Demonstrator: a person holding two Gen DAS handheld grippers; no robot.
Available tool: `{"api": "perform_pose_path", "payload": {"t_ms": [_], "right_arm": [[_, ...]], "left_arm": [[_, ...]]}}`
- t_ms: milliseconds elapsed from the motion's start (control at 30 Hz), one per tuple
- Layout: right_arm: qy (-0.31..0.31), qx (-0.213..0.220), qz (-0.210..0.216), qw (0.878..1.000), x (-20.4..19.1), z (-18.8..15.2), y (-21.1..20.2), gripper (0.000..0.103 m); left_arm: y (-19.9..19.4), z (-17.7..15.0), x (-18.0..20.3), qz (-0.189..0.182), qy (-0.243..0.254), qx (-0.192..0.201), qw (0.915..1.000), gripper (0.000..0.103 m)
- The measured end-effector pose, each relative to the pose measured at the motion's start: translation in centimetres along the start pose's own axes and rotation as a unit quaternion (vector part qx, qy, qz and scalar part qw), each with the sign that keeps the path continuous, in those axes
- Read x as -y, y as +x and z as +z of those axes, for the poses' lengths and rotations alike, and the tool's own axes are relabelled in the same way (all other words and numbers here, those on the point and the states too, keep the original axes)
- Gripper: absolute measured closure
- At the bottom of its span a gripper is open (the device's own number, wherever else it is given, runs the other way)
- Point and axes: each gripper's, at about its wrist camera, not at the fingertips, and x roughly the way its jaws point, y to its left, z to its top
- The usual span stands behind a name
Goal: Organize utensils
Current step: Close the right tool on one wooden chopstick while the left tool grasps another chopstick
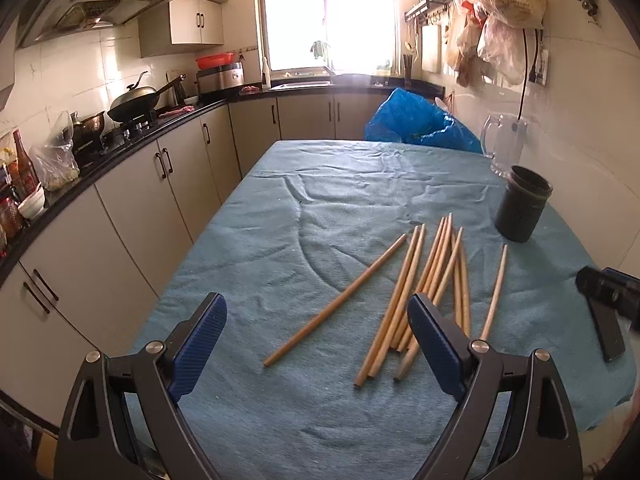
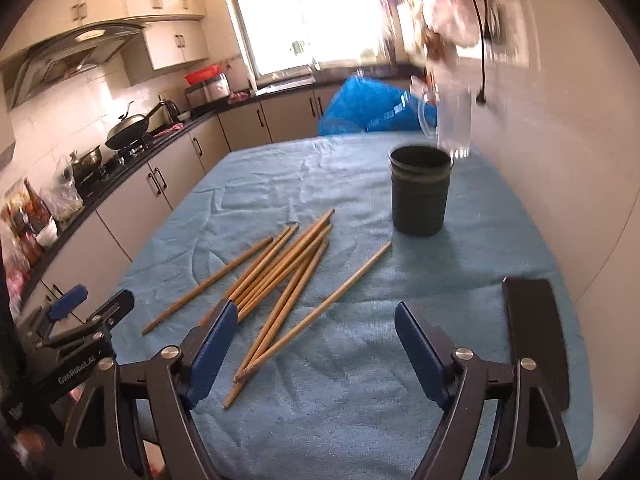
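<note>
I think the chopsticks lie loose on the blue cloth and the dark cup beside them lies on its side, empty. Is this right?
Not quite. The chopsticks do lie loose on the blue cloth, but the dark cup stands upright, its mouth facing up, and apart from them. No chopstick stands in it. The right wrist view shows this most clearly.

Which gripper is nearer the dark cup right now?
Right. The right gripper faces the dark cup over a short stretch of cloth; the left gripper sits farther off, behind the chopsticks.
</note>
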Motion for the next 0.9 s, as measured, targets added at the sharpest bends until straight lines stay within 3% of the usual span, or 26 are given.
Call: {"api": "perform_pose_path", "payload": {"t_ms": [67,267,400,600,700,833,900], "right_arm": [[0.039,-0.031,0.020,0.999,1.5,0.8,1.1,0.027],[0.126,-0.117,0.021,0.985,5.5,2.1,6.8,0.049],[0.174,-0.136,-0.006,0.975,7.6,3.2,10.3,0.049],[0.174,-0.145,-0.053,0.972,7.8,5.0,14.1,0.056],[0.152,-0.162,-0.090,0.971,7.0,5.8,15.9,0.066],[0.114,-0.176,-0.126,0.970,5.1,6.1,17.3,0.066],[0.091,-0.177,-0.134,0.971,4.1,6.2,17.7,0.073]], "left_arm": [[1.1,0.5,-0.3,-0.006,0.005,-0.015,0.9999,0.012],[4.8,1.7,-0.5,-0.037,0.032,-0.075,0.9960,0.015],[6.2,2.0,-1.0,-0.059,0.017,-0.087,0.9943,0.026],[7.4,1.8,-1.8,-0.060,0.022,-0.096,0.9933,0.029],[8.0,2.0,-2.3,-0.059,0.029,-0.106,0.9922,0.037],[9.4,2.4,-3.3,-0.068,0.024,-0.125,0.9895,0.038],[10.1,2.6,-3.3,-0.087,0.028,-0.141,0.9858,0.038]]}}
